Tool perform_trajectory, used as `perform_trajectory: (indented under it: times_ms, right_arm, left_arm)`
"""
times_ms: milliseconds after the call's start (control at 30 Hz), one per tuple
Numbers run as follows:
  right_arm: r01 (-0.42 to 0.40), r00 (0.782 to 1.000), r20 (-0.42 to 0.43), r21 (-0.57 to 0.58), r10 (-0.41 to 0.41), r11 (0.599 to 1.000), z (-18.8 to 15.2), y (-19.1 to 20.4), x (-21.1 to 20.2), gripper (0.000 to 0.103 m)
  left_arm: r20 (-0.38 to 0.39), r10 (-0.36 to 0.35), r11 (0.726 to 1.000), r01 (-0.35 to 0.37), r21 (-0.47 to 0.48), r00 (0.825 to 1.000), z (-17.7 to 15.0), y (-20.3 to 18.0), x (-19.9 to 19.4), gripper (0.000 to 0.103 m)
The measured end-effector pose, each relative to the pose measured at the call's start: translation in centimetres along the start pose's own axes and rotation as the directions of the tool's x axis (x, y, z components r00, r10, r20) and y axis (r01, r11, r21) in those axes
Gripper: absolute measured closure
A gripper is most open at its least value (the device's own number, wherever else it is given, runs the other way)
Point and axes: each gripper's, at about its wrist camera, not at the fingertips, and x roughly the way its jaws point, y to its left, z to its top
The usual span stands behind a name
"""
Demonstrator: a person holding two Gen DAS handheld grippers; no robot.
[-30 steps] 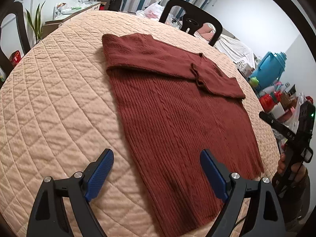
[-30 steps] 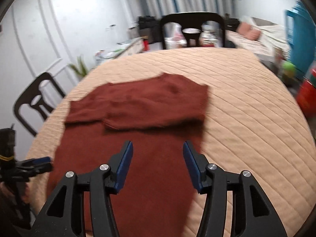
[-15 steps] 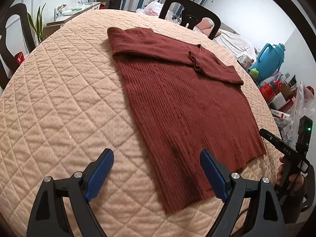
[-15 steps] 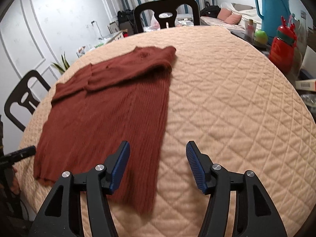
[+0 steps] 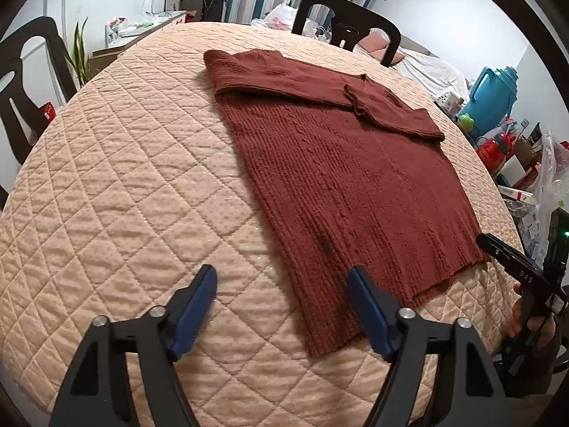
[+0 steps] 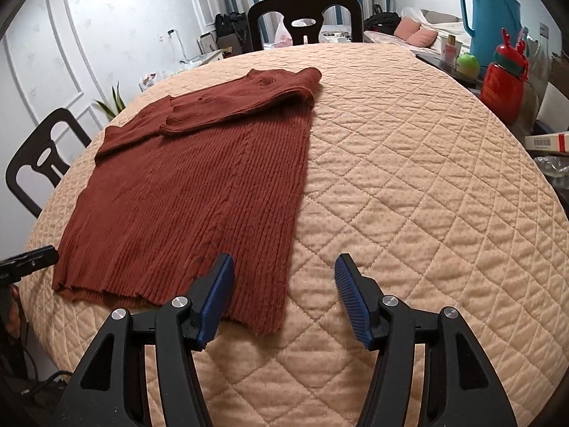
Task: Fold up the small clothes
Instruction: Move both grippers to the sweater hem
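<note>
Nearest in the left wrist view, the left gripper [image 5: 281,299] hangs with its jaws wide apart and nothing between them but the quilted table [image 5: 117,163] and the near left hem corner of the sweater [image 5: 341,185]; those jaws have just been closing a little, still clear of the cloth. In the right wrist view the right gripper [image 6: 284,291] likewise stands wide and empty, the near right hem corner lying just under and between its fingers. One rust-red knitted sweater [image 6: 199,178] lies flat on the table, hem toward the grippers and neck at the far end, with both sleeves already folded across the chest. The step in hand looks like lining up on the two hem corners, one per gripper. The next move would call for lowering each gripper onto its corner, pinching the knit without the quilt, then carrying the hem up toward the shoulders. Beyond the table stand two dark chairs [image 5: 348,32], one blue jug [image 6: 494,14] and one red bottle [image 6: 506,78].
</note>
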Motion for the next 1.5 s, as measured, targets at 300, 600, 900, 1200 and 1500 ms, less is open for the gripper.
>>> perform_trajectory:
  times_ms: [300,600,900,1200,1500]
  right_arm:
    - [-0.008,1.000,0.030,0.035,0.007,0.999,-0.7,-0.7,-0.7,0.063]
    - [-0.023,0.999,0.047,-0.001,0.023,1.000,-1.3,0.0,-1.0,0.065]
    - [-0.030,0.998,0.046,-0.045,0.032,0.999,-1.4,1.0,-0.6,0.070]
    - [-0.014,0.999,0.047,-0.041,0.016,0.999,-1.2,1.3,-0.4,0.079]
    - [-0.023,0.999,0.047,-0.029,0.024,0.999,-1.3,1.2,-0.4,0.079]
  left_arm:
    - [-0.003,0.039,0.999,-0.039,0.031,0.999,-0.5,-1.4,0.0,0.036]
    - [-0.008,0.042,0.997,-0.042,0.059,0.999,-1.0,-2.7,-0.2,0.039]
    - [-0.026,0.003,0.996,-0.001,0.086,1.000,-1.1,-4.0,0.2,0.044]
    - [-0.012,0.002,0.999,-0.001,0.040,1.000,-1.2,-3.4,0.1,0.065]
    - [0.005,-0.075,0.996,0.075,-0.050,0.997,-1.7,-2.1,-0.3,0.065]
